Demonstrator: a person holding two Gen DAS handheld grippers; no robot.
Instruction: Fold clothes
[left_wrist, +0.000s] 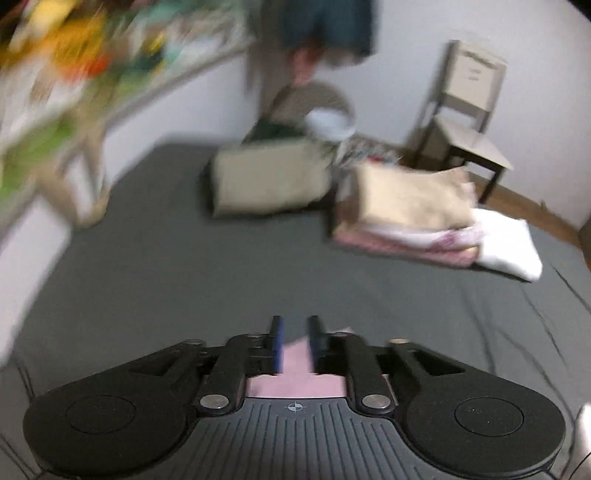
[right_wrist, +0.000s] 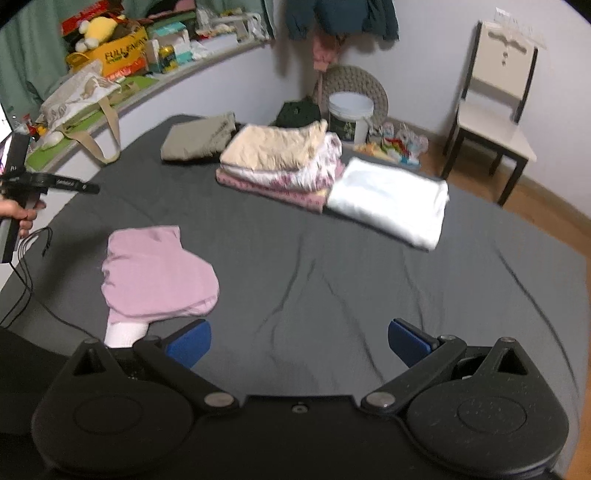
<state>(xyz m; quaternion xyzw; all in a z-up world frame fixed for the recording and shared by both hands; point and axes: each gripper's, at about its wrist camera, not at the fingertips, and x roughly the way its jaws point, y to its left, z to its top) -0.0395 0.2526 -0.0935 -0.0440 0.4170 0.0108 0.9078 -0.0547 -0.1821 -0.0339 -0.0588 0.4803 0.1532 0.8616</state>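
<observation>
Pink cloth lying loose on the dark grey bed sheet (right_wrist: 295, 266).

The crumpled pink cotton garment (right_wrist: 155, 273) is lying near the sheet's front-left edge, under the left gripper (left_wrist: 294, 341), whose blue pads are standing slightly apart around nothing. The right gripper (right_wrist: 299, 341) is hovering spread wide, empty. A folded stack of clothes (right_wrist: 280, 162) is sitting toward the sheet's far side.

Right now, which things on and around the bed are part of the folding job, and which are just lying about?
Job:
pink garment
folded stack
white folded piece
khaki folded item

Lying about:
chair
white bucket
tote bag
yellow box
cable
</observation>
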